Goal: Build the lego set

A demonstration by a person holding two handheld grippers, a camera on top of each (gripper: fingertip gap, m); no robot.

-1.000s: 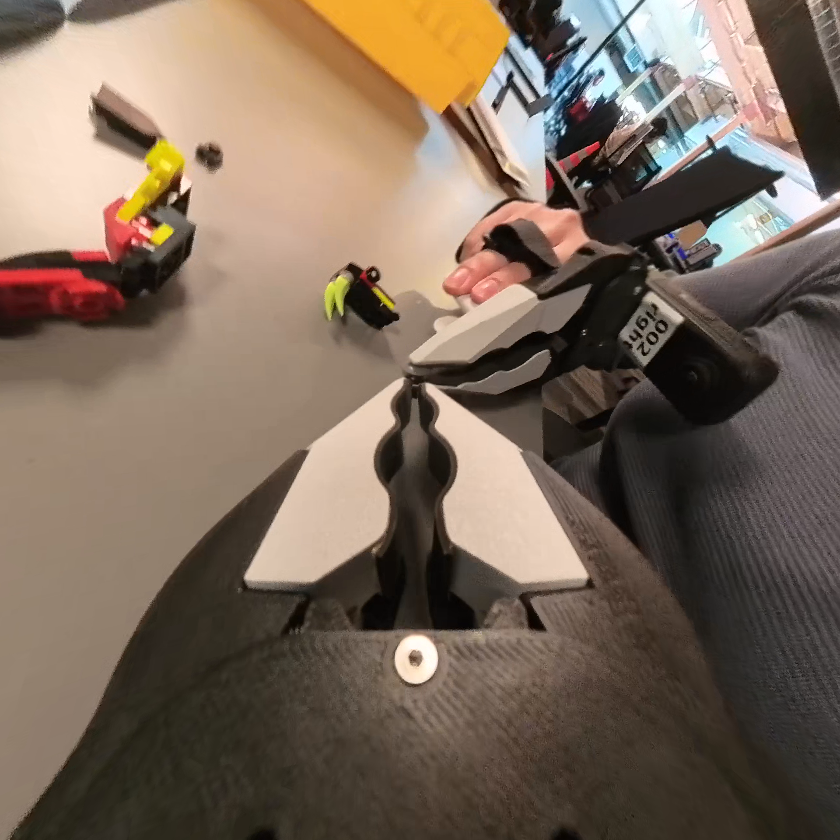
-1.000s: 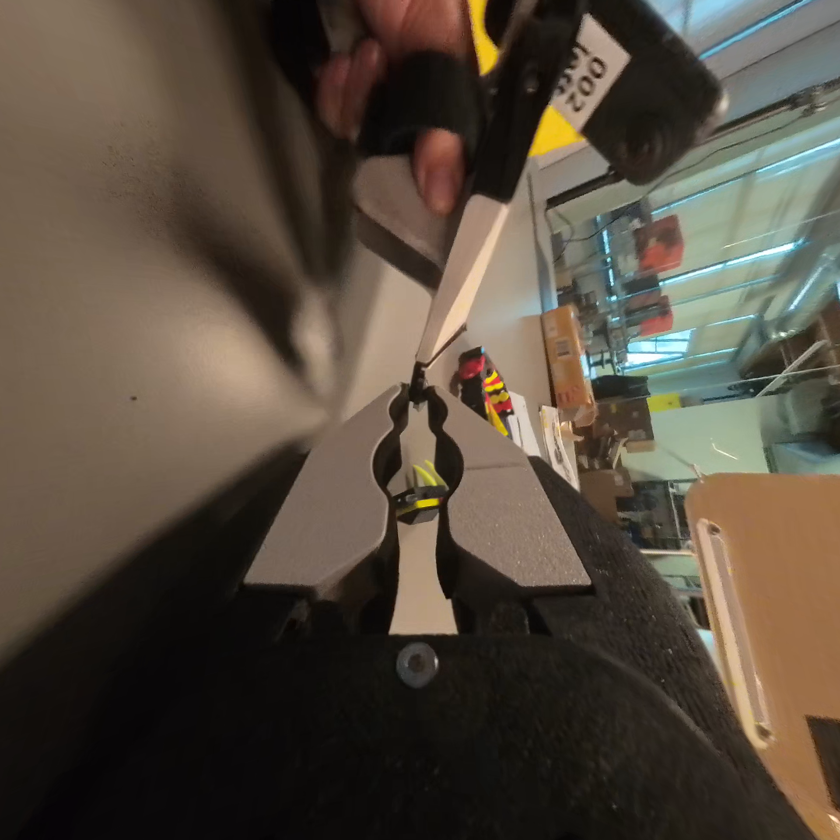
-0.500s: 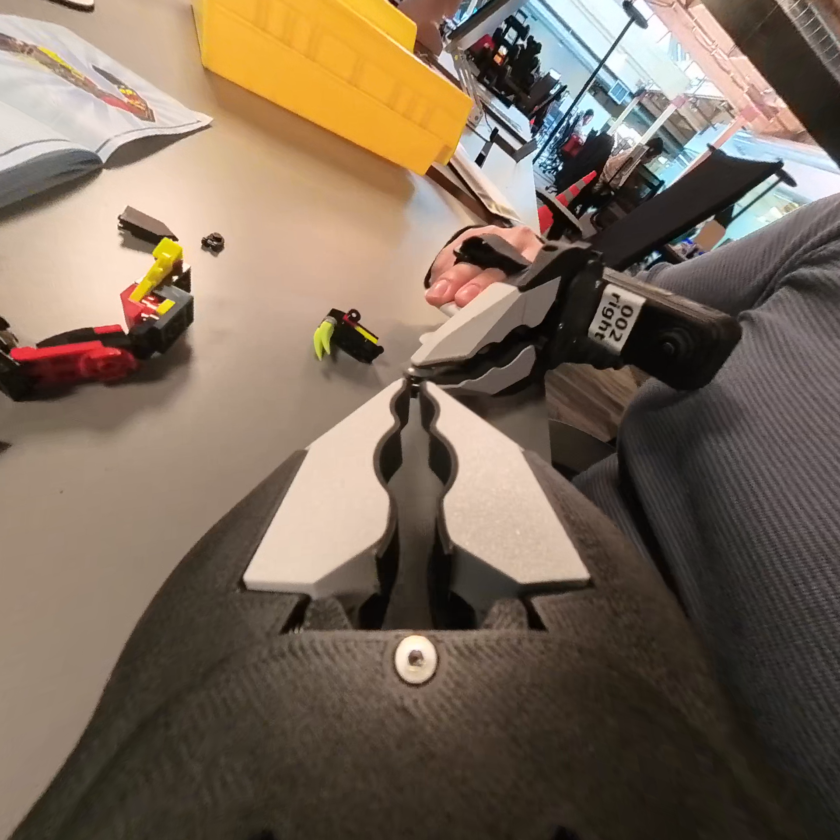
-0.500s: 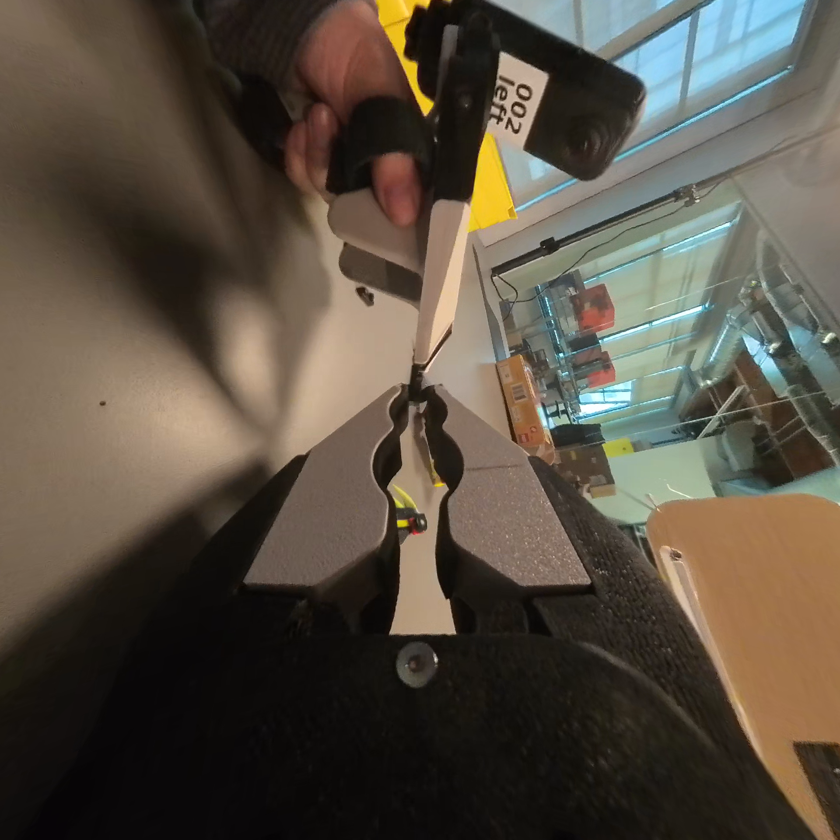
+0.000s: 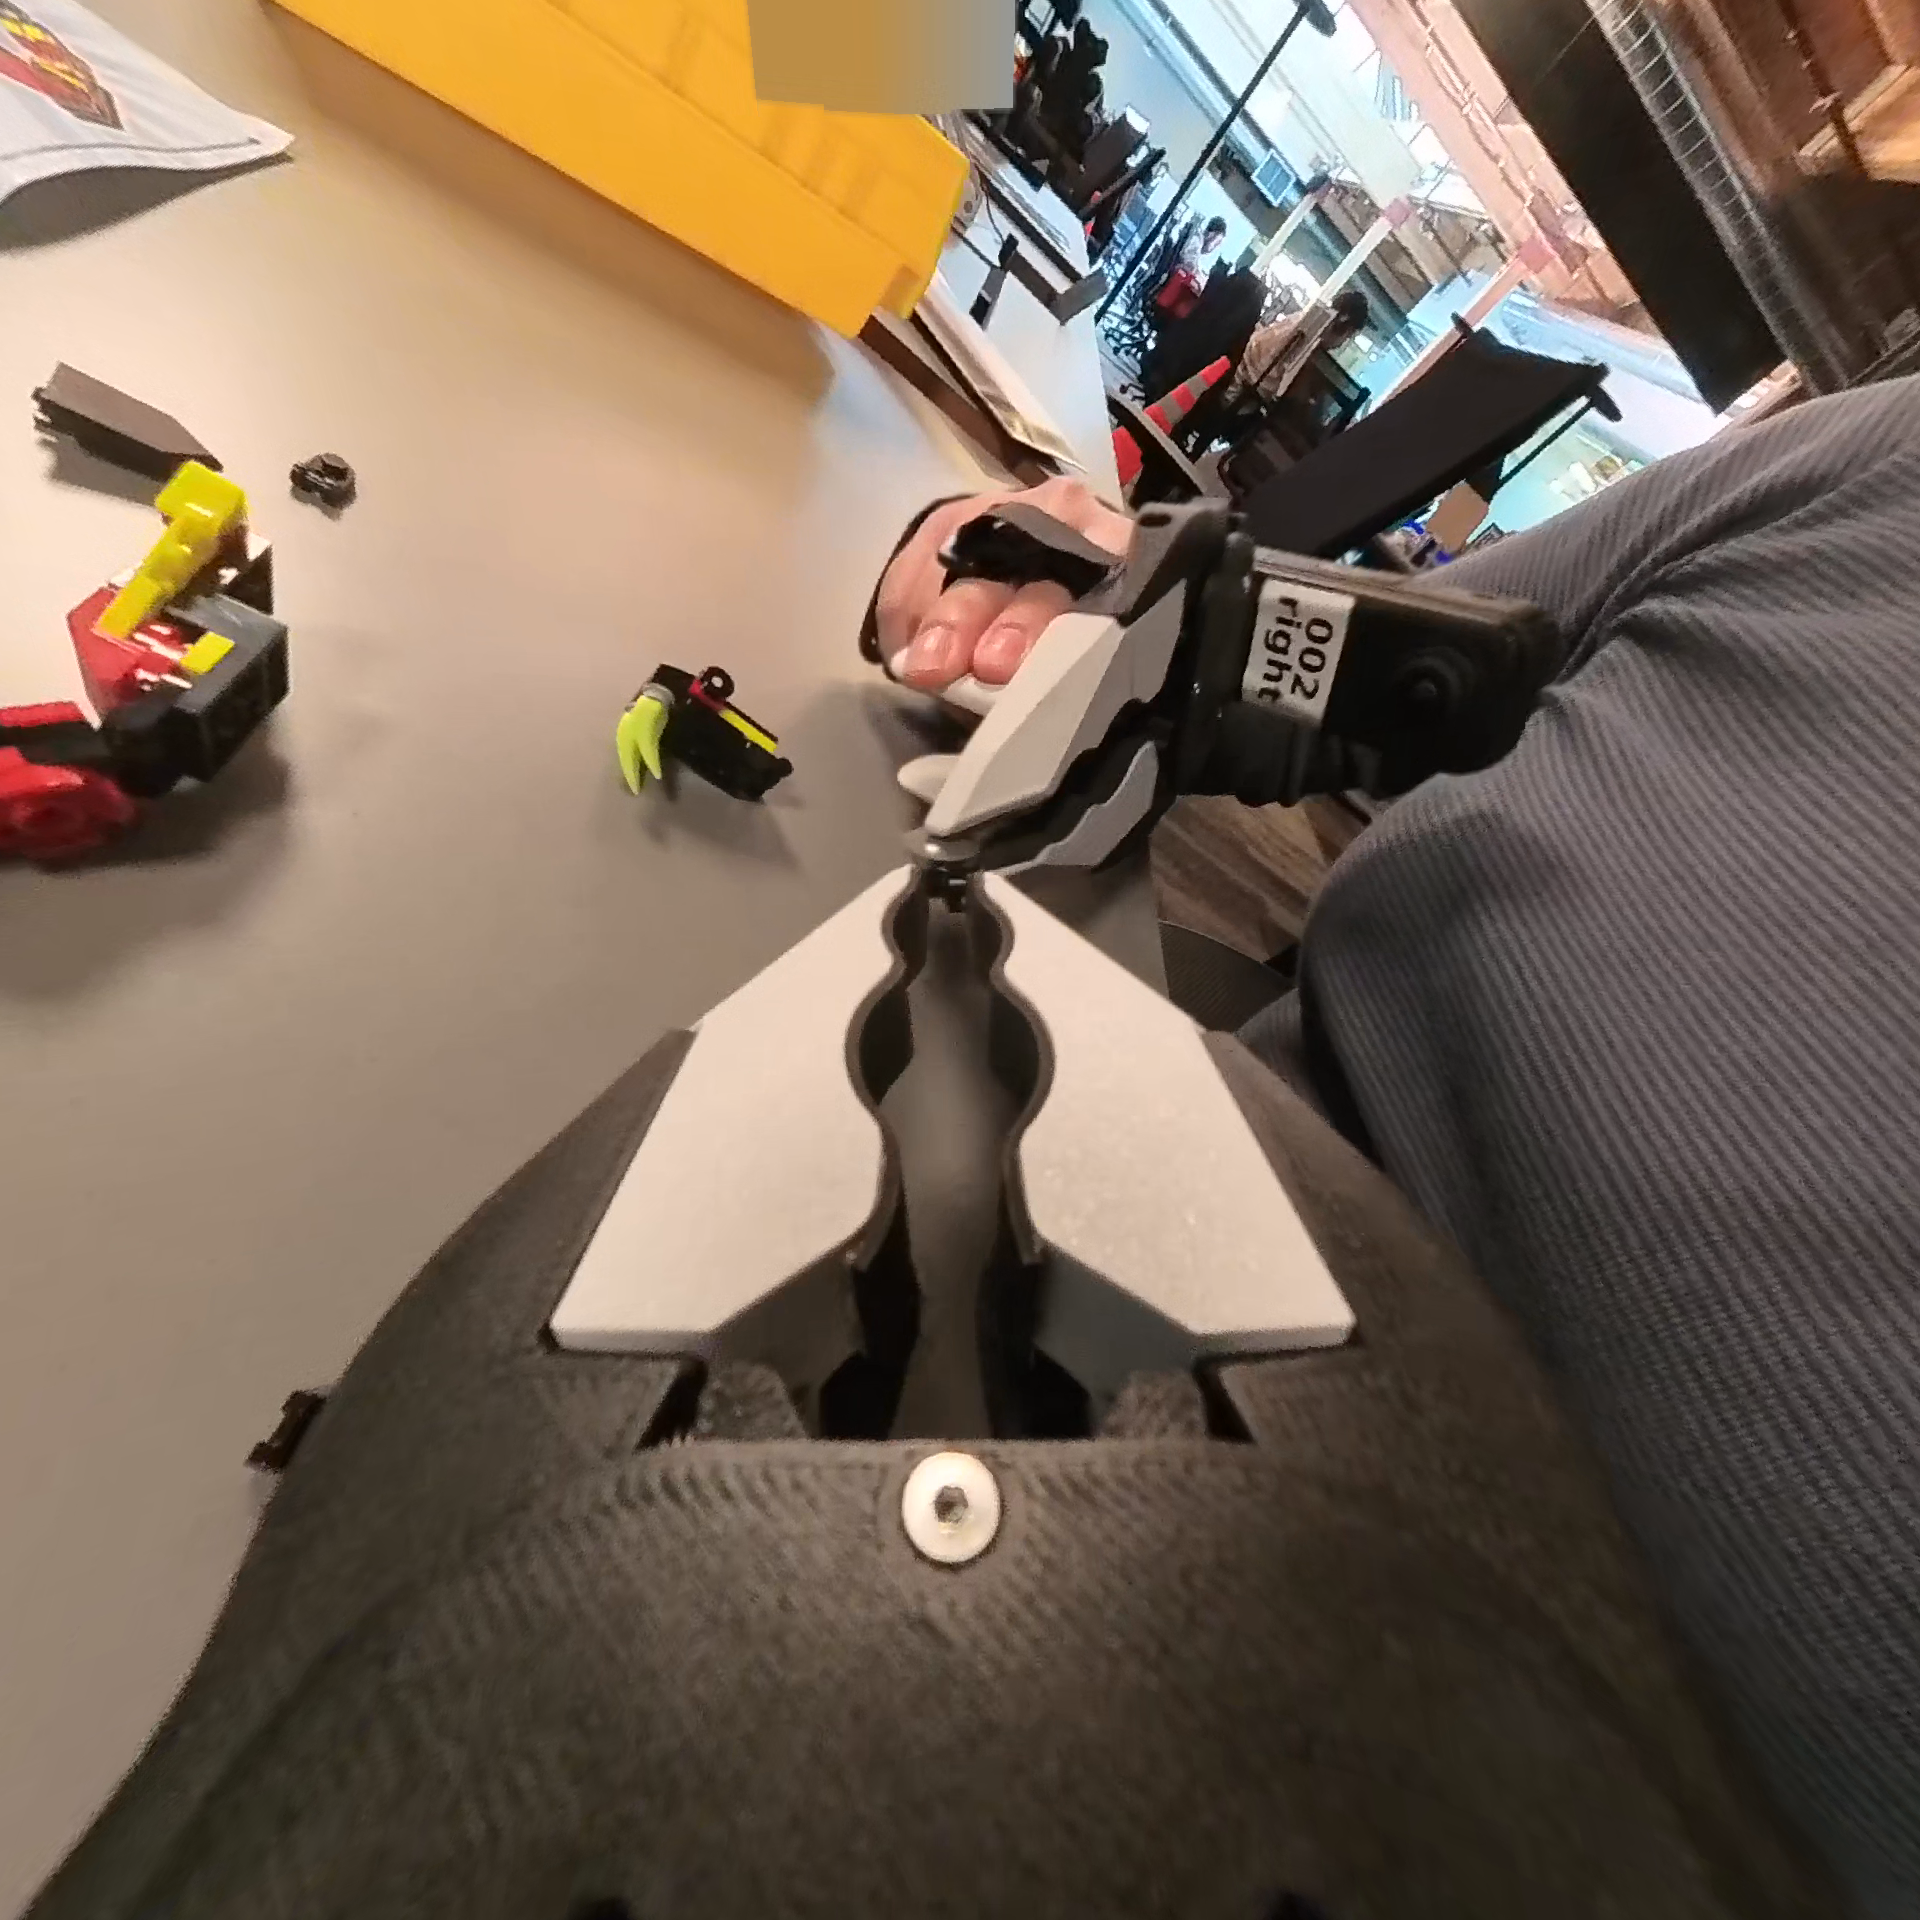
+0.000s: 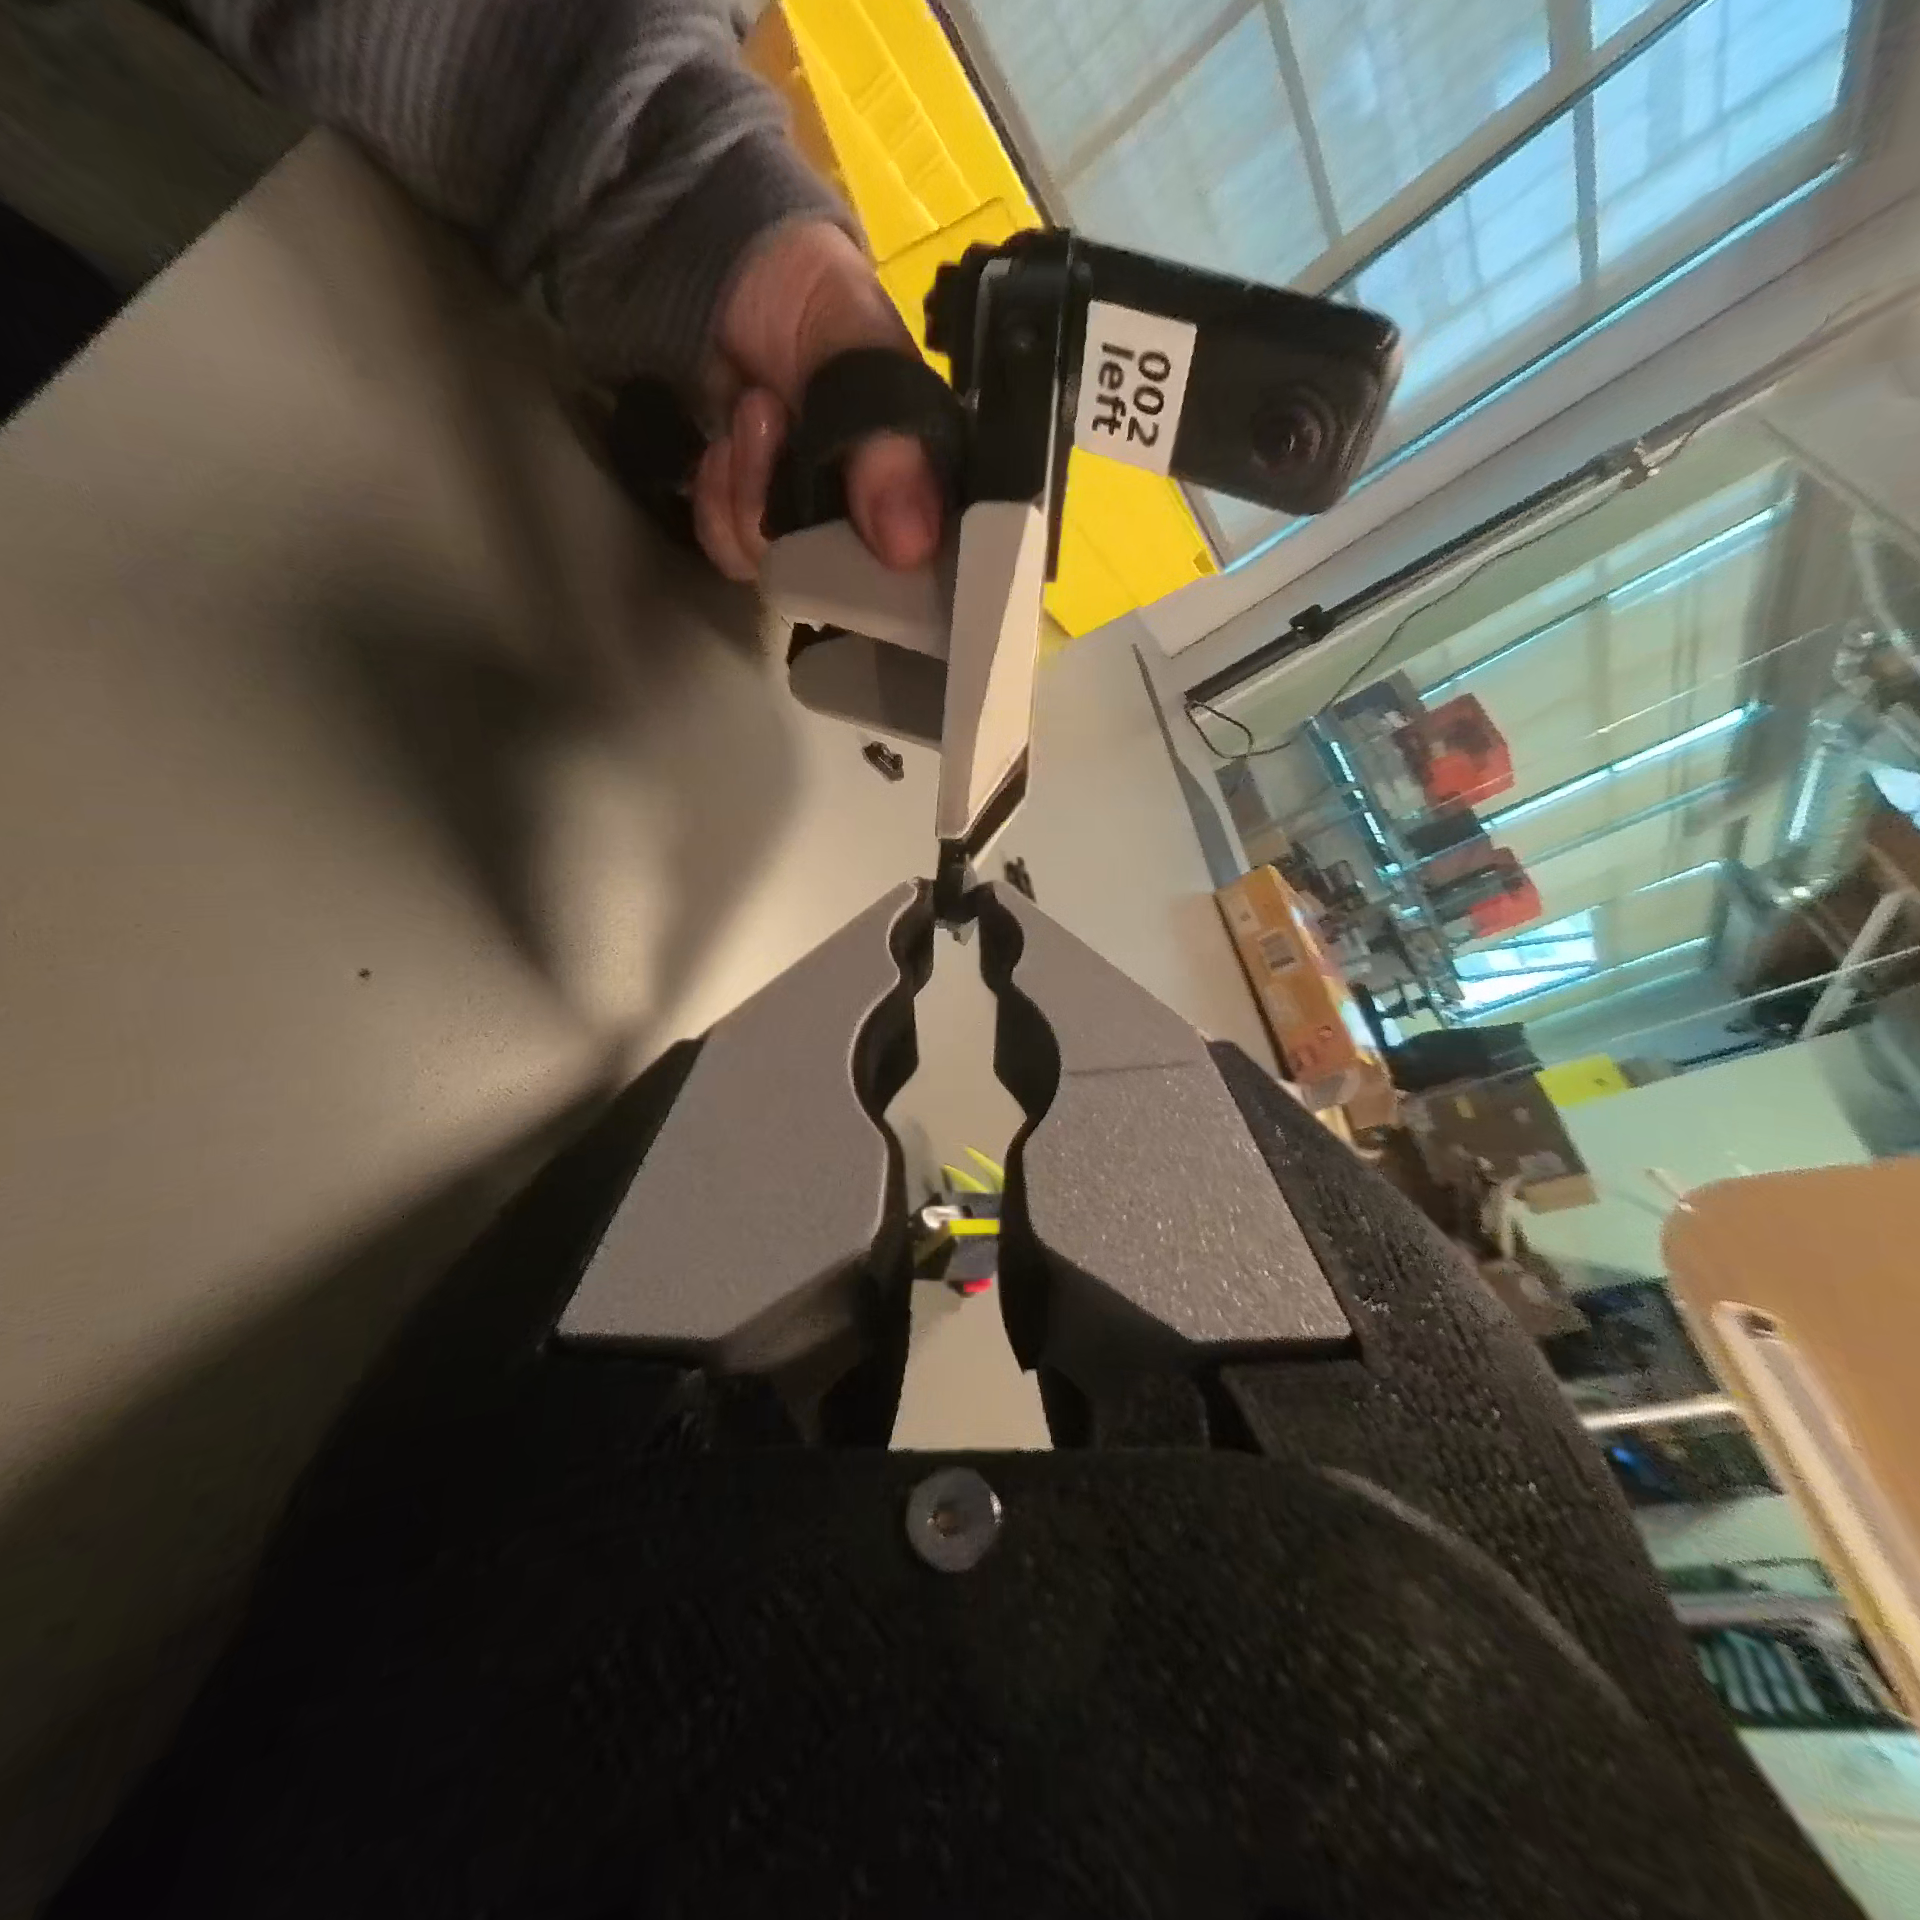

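The left tongs [image 5: 948,885] and the right tongs [image 6: 954,906] meet tip to tip above the near edge of the grey desk [image 5: 436,935]. Both are closed to a narrow gap, and each pinches at its very tip a small dark Lego piece [image 5: 943,868]. It is too small to tell if this is one piece or two pieces pressed together. In the left wrist view the right tongs come in from the right, held by a hand [image 5: 977,613] with a black strap over the fingers. In the right wrist view the left tongs come down from above, held by the other hand [image 6: 821,416] in a grey sleeve [image 6: 582,135].

On the desk, just beyond the tips, lies a small black assembly with lime claws [image 5: 701,727]; the same assembly shows through the gap of the right tongs in their own view. Farther to the left lies a bigger red and black assembly with yellow parts [image 5: 145,655]. Behind it are a flat black wedge piece [image 5: 114,421] and a tiny black piece [image 5: 324,476], apart from each other. At the far side of the desk stands a yellow bin [image 5: 665,135], and an open instruction booklet [image 5: 94,104] lies at the left corner.
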